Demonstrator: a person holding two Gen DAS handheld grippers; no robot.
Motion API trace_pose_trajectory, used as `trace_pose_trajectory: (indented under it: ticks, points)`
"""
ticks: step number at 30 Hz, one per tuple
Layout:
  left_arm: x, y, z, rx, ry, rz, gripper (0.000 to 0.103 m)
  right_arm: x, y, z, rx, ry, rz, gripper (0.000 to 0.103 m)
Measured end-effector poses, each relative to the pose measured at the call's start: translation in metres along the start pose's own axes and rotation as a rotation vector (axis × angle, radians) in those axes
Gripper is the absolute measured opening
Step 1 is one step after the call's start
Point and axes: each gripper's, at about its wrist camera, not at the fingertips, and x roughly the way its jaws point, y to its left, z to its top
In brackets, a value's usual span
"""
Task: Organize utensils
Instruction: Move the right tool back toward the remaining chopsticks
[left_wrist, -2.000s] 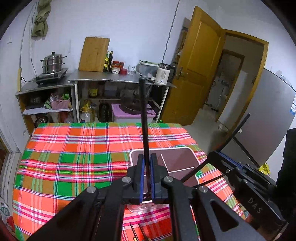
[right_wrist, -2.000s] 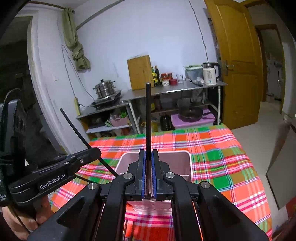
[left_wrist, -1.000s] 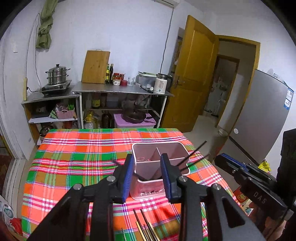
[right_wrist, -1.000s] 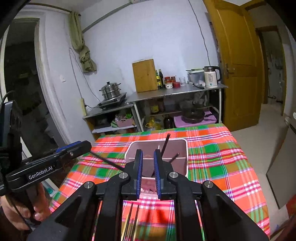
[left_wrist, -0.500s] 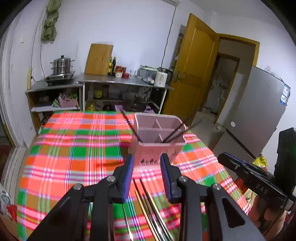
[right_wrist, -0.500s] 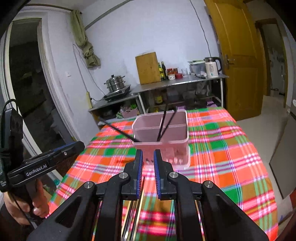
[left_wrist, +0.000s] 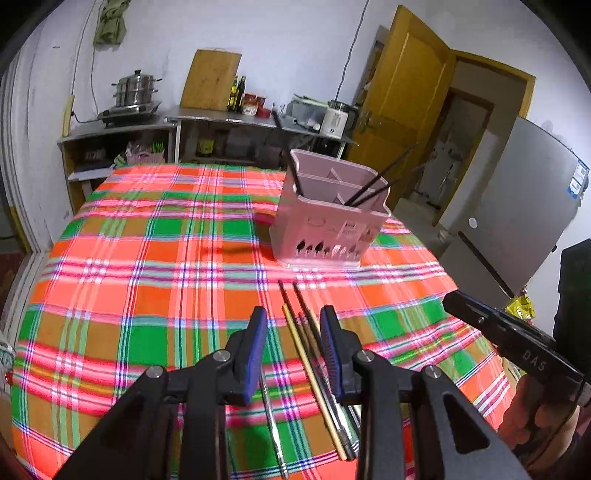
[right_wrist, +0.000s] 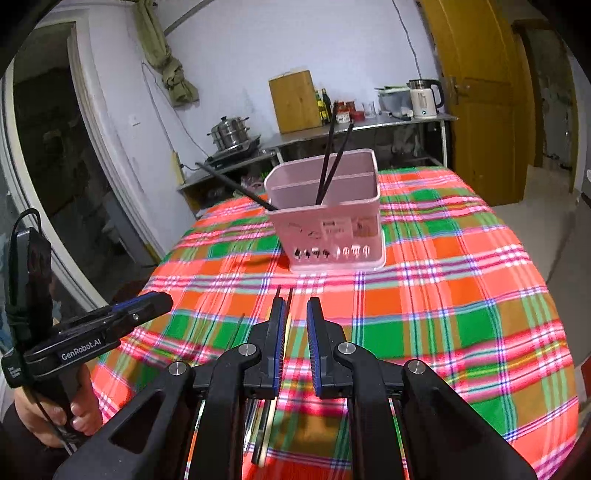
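Note:
A pink divided utensil holder (left_wrist: 328, 221) stands on the plaid tablecloth (left_wrist: 147, 266) and holds three black chopsticks (left_wrist: 373, 181); it also shows in the right wrist view (right_wrist: 328, 218). Several loose chopsticks (left_wrist: 314, 332), black and tan, lie on the cloth in front of it. My left gripper (left_wrist: 293, 325) is open and empty, low over the loose chopsticks, with their near ends between its fingers. My right gripper (right_wrist: 295, 314) is open and empty just right of the loose chopsticks (right_wrist: 282, 306). Each gripper shows in the other's view.
A metal counter (left_wrist: 221, 120) behind the table carries a cutting board, bottles, a kettle and a steamer pot. A yellow door (left_wrist: 399, 99) and a grey fridge (left_wrist: 517, 206) stand to the right. A doorway (right_wrist: 55, 155) opens at the left.
Both grippers let go of black chopsticks into the holder, opened, then drew back and down toward the loose chopsticks on the cloth.

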Motion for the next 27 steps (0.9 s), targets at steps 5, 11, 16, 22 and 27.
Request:
trace_pose_trajectory:
  ticks: [5, 11, 16, 22, 27]
  points:
    - [0.011, 0.006, -0.012, -0.016, 0.039, 0.01, 0.031, 0.01, 0.001, -0.008, 0.003, 0.03, 0.008, 0.012]
    - [0.028, 0.014, -0.022, -0.031, 0.085, 0.021, 0.031, 0.026, 0.005, -0.016, -0.001, 0.073, 0.028, 0.012]
    - [0.044, 0.021, -0.028, -0.049, 0.122, 0.03, 0.031, 0.041, 0.011, -0.022, -0.01, 0.11, 0.046, 0.012]
    - [0.064, 0.028, -0.032, -0.063, 0.164, 0.048, 0.031, 0.062, 0.015, -0.029, -0.007, 0.161, 0.057, 0.011]
    - [0.079, 0.033, -0.033, -0.071, 0.19, 0.056, 0.03, 0.079, 0.019, -0.033, -0.012, 0.198, 0.059, 0.011]
